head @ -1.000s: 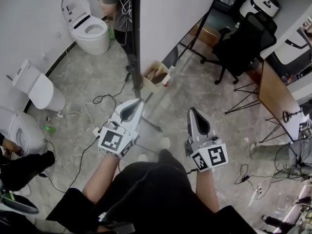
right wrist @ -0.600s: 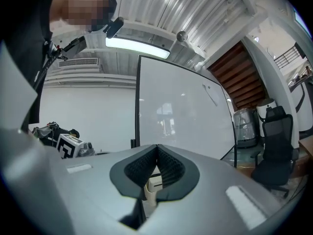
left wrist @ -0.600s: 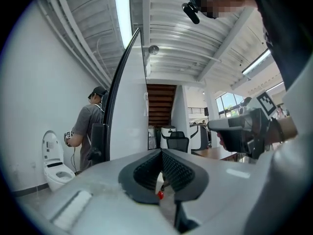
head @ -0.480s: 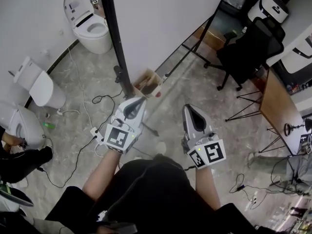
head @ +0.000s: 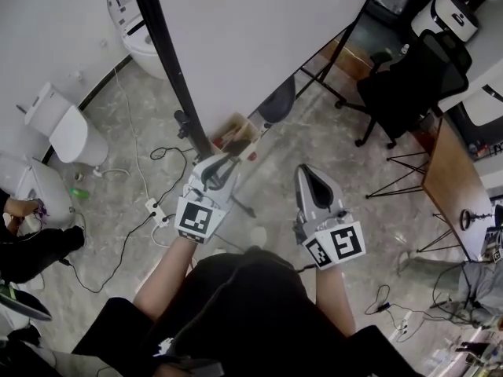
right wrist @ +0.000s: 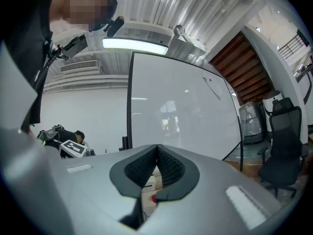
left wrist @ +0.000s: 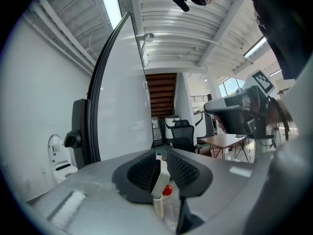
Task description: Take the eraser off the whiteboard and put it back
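White face of whiteboard (head: pixel 259 38) close ahead, approach step, eraser unseen; left gripper (head: pixel 226 161) jaws opening on nothing, right gripper (head: pixel 303 173) closed, empty; next: locate eraser.

Bright, even indoor light in all views. Head view: sharp and diffuse, with only faint soft shadows on the floor (head: pixel 314 163). The whiteboard (head: pixel 259 38) reads flat white, nearly blown out. Straight lines bend toward the edges. Left gripper view: fisheye circle with black corners. The ceiling light strip (left wrist: pixel 108 4) is overexposed and the windows (left wrist: pixel 230 84) at right glare white. Close foreground at the bottom is soft, the background fairly sharp. Right gripper view: same fisheye vignette, and the ceiling lamp (right wrist: pixel 134 44) is blown out. Pale reflections sit on the whiteboard. Near foreground is blurred, with heavy stretch at the rim.
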`<state>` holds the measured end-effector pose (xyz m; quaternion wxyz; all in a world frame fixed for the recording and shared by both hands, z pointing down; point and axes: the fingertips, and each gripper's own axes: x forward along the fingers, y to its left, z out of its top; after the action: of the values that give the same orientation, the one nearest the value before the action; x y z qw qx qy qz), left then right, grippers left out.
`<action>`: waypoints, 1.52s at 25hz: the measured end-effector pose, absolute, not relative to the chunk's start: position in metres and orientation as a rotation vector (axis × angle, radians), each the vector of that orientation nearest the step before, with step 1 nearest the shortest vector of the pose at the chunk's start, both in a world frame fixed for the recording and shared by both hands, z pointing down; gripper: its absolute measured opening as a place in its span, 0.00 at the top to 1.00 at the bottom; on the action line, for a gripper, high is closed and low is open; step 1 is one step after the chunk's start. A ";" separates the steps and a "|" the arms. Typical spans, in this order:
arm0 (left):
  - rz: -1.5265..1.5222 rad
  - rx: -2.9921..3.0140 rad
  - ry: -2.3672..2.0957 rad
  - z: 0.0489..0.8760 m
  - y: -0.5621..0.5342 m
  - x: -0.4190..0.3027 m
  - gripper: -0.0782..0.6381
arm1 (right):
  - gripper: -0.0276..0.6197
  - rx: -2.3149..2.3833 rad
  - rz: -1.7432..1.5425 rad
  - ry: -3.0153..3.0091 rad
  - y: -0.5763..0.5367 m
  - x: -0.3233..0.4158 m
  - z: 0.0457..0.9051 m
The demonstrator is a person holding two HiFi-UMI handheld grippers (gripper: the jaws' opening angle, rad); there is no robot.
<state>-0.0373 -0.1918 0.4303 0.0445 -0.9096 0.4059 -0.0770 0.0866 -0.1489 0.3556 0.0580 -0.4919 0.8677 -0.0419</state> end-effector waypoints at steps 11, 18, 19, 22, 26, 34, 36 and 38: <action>-0.385 -2.726 1.286 0.464 -0.201 -0.028 0.54 | 0.94 -1.477 -0.145 2.658 -0.160 0.098 0.365; -0.470 -2.650 1.324 0.473 -0.210 -0.024 0.51 | 0.94 -1.485 -0.151 2.660 -0.163 0.110 0.368; -0.478 -2.640 1.333 0.474 -0.211 -0.024 0.51 | 0.94 -1.486 -0.153 2.660 -0.164 0.112 0.368; -0.506 -2.613 1.369 0.484 -0.214 -0.023 0.51 | 0.94 -1.481 -0.157 2.662 -0.166 0.115 0.369; -0.563 -2.545 1.362 0.487 -0.219 -0.020 0.51 | 0.94 -1.475 -0.166 2.664 -0.170 0.118 0.371; -0.662 -2.412 1.362 0.481 -0.226 -0.011 0.55 | 0.94 -1.478 -0.170 2.664 -0.173 0.124 0.373; -0.701 -2.364 1.337 0.481 -0.226 -0.006 0.56 | 0.94 -1.480 -0.172 2.662 -0.174 0.126 0.373; -0.735 -2.323 1.315 0.482 -0.227 -0.002 0.56 | 0.94 -1.483 -0.172 2.660 -0.174 0.128 0.373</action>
<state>-0.0023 -0.2269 0.4820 0.1854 -0.8245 0.4667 -0.2609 0.1276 -0.1742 0.3731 0.0455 -0.4857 0.8711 -0.0564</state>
